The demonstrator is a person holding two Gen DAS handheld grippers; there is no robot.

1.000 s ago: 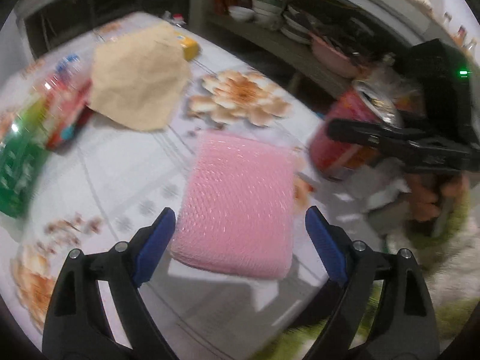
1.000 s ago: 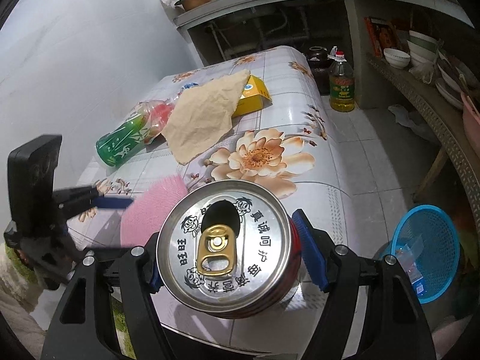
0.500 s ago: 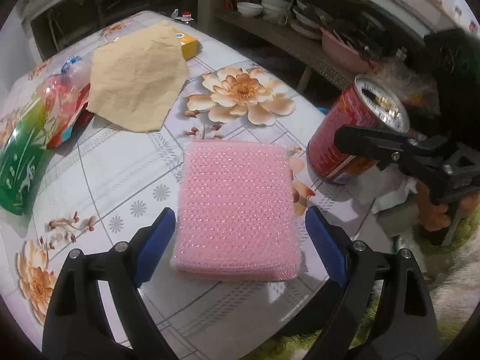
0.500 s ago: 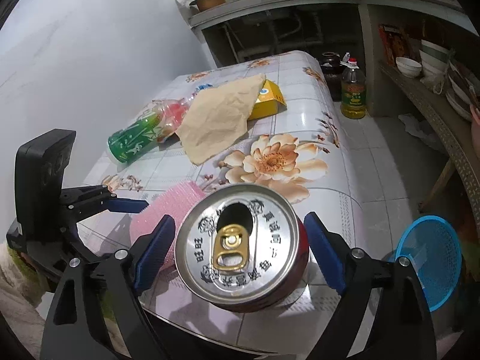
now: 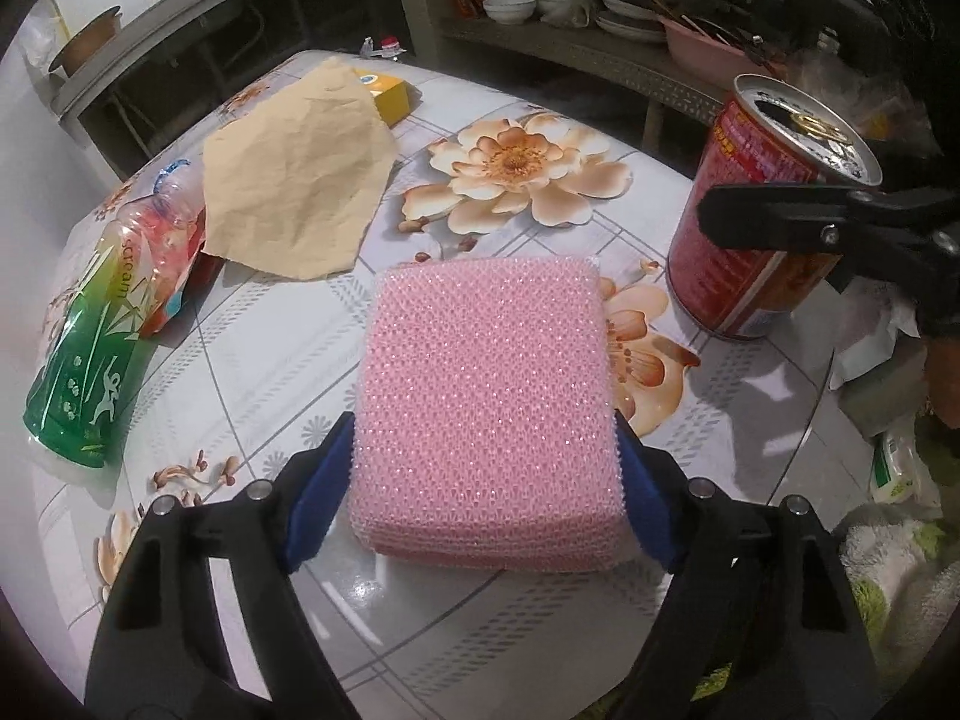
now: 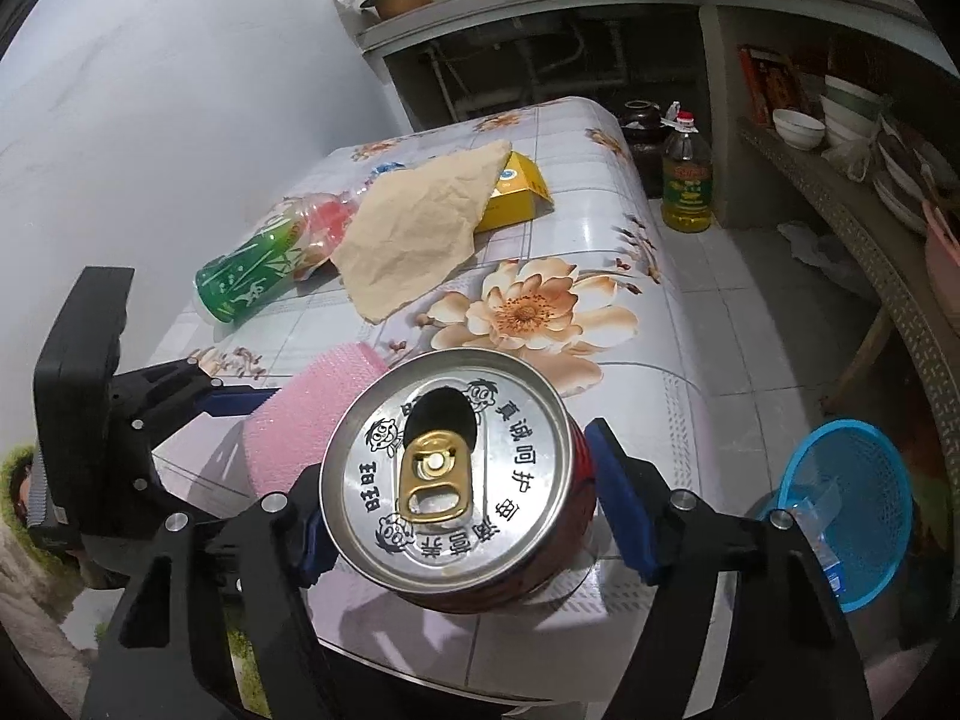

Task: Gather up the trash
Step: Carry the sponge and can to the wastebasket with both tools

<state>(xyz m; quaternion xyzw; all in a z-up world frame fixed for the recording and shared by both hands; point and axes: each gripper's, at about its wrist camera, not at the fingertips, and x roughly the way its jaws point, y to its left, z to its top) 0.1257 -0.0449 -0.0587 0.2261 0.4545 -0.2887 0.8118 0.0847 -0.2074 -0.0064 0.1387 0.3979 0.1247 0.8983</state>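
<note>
A pink mesh sponge [image 5: 486,384] lies on the flowered table [image 5: 252,360]. My left gripper [image 5: 483,468] straddles its near end; the jaws are closing and both blue pads [image 5: 315,498] touch its sides. A red drink can [image 6: 447,468] with an opened silver lid stands at the table's near corner. My right gripper [image 6: 456,498] is around it, jaws closing, the right pad [image 6: 624,516] against the can's wall. In the left wrist view, the can [image 5: 756,192] stands to the right with a black finger [image 5: 780,216] across it.
A crumpled tan paper [image 5: 294,192] covers part of a yellow box [image 5: 390,96]; a green and red plastic bottle [image 5: 90,360] lies beside it. On the floor stand a blue basket [image 6: 888,480] and an oil bottle [image 6: 687,180]. A shelf of dishes runs along the right.
My left gripper tipped down, came onto the sponge's near end and narrowed until its pads met the sides. The right jaws opened off the can, then narrowed around it again.
</note>
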